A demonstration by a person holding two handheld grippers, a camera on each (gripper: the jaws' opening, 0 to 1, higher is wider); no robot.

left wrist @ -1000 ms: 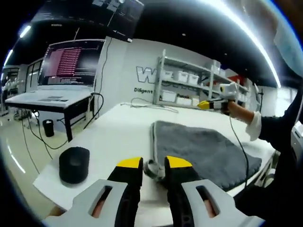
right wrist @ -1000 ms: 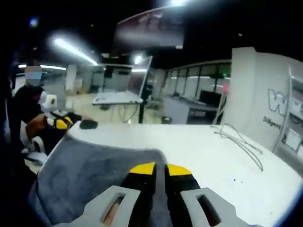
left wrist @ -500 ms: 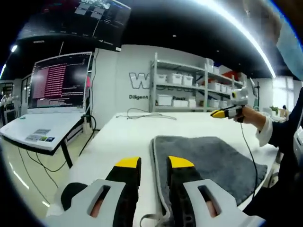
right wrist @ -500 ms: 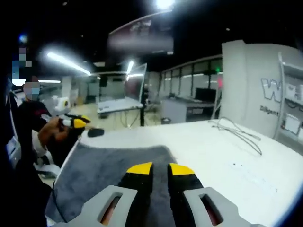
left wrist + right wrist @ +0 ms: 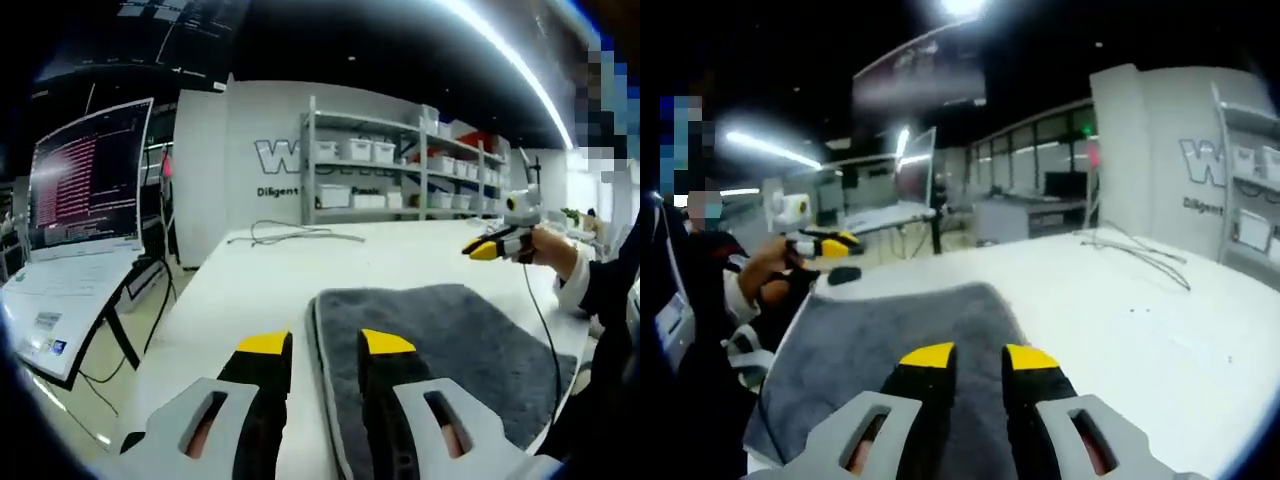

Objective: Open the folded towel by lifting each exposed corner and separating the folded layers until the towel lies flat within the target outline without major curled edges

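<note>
Both grippers have lifted clear of the towel since a second ago; my left gripper no longer pinches the corner loop. I judge the spreading done. It lies flat on the white table, lower right in the left view, its left edge between my slightly parted, empty jaws. My right gripper, likewise parted and empty, hovers over its middle.

Ahead of the left gripper, beyond the white bench, a white wall with grey lettering backs metal shelving holding white bins. To its left stands a lit monitor; ceiling strip lights glow overhead.
</note>
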